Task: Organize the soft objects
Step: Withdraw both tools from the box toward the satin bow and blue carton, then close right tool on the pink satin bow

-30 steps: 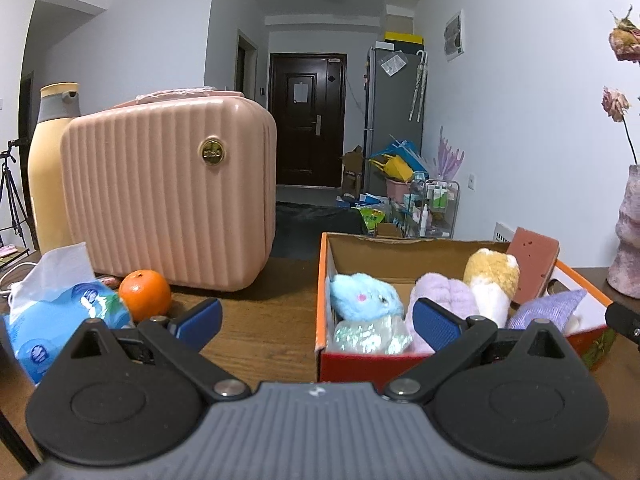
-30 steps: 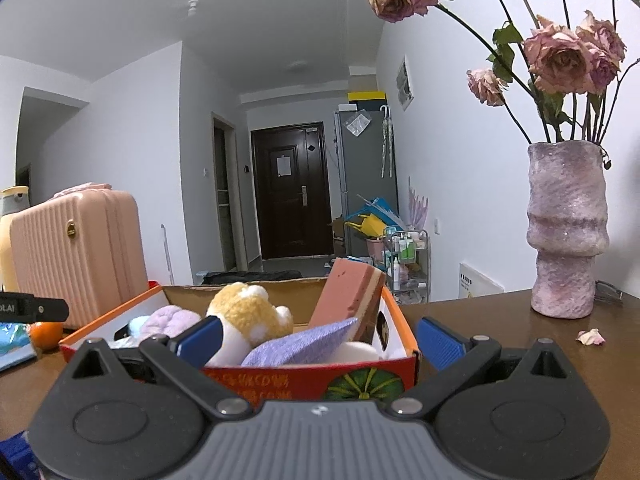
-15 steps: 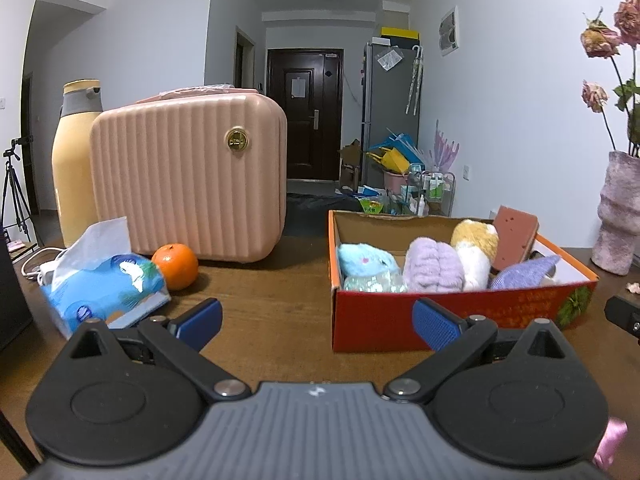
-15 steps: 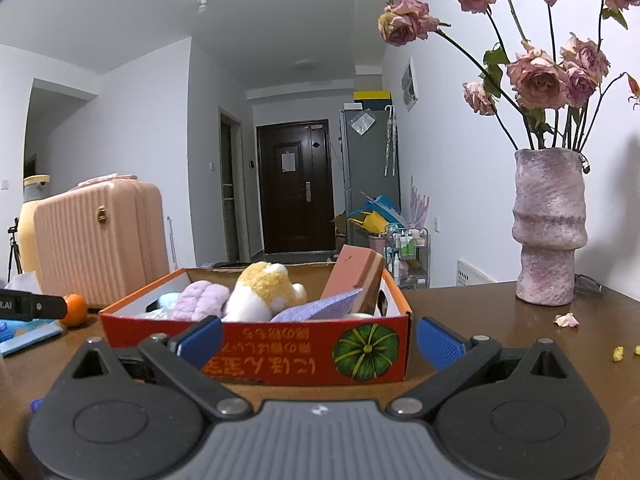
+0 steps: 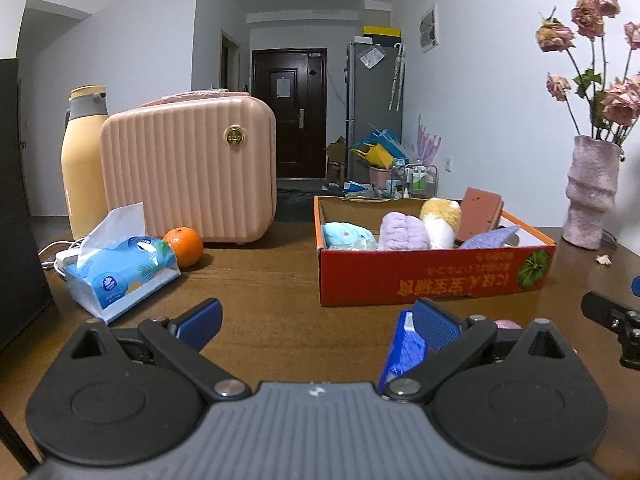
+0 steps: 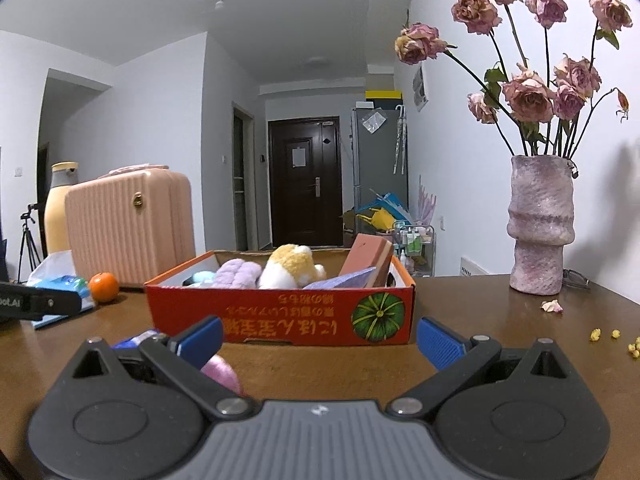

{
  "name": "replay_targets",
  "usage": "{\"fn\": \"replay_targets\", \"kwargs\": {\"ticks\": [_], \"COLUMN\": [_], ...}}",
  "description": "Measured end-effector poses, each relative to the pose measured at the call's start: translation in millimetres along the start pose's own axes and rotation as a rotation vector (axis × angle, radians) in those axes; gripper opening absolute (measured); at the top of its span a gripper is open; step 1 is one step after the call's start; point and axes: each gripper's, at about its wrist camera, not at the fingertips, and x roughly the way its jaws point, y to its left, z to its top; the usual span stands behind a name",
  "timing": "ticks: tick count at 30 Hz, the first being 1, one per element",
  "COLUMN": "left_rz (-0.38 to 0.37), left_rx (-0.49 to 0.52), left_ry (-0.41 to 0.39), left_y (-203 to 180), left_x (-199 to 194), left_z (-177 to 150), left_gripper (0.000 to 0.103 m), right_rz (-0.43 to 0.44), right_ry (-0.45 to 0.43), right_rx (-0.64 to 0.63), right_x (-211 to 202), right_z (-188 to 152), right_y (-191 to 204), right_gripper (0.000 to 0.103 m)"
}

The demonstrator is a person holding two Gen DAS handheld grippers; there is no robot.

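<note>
An orange-red cardboard box (image 5: 432, 276) (image 6: 280, 320) stands on the brown table and holds soft things: a pale blue plush (image 5: 346, 234), a lilac towel roll (image 5: 402, 232) (image 6: 238, 274), a yellow-and-white plush (image 5: 440, 218) (image 6: 290, 266), a brown sponge block (image 5: 478, 214) (image 6: 366, 256) and a purple cloth (image 5: 490, 236). My left gripper (image 5: 318, 322) is open, low before the box. A blue soft object (image 5: 402, 354) lies by its right finger, a pink one (image 5: 508, 325) behind it. My right gripper (image 6: 318, 338) is open too, with a pink soft object (image 6: 220, 372) under its left finger.
A pink ribbed case (image 5: 188, 168), a yellow flask (image 5: 82, 160), an orange (image 5: 183, 246) and a blue tissue pack (image 5: 120, 272) stand at the left. A mauve vase of dried roses (image 6: 540, 224) stands at the right, with petals and yellow crumbs (image 6: 608, 336) nearby.
Both grippers have pulled back from the box and away from it, so it looks smaller and farther. The blue and pink soft objects have come into view near the fingers.
</note>
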Motion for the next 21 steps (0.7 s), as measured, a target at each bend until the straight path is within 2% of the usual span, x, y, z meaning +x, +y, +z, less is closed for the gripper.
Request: {"fn": "replay_targets", "kwargs": {"ticks": [12,21], "left_rz": [-0.010,-0.018], "left_rx": [0.005,0.001], "left_ry": [-0.001,0.006], "left_y": [4.2,6.8], "left_x": [-47.5,-63.8], "left_z": [-20.5,-29.8], "left_gripper": [0.103,0.103], "right_rz": [0.046,0.062], "right_ry": [0.026,0.063], "right_rx": [-0.047,-0.082], "right_x": [-43.3,-47.9], "right_z": [-13.0,-17.8], "right_y": [19.8,30.2], "right_gripper": [0.103,0.103]}}
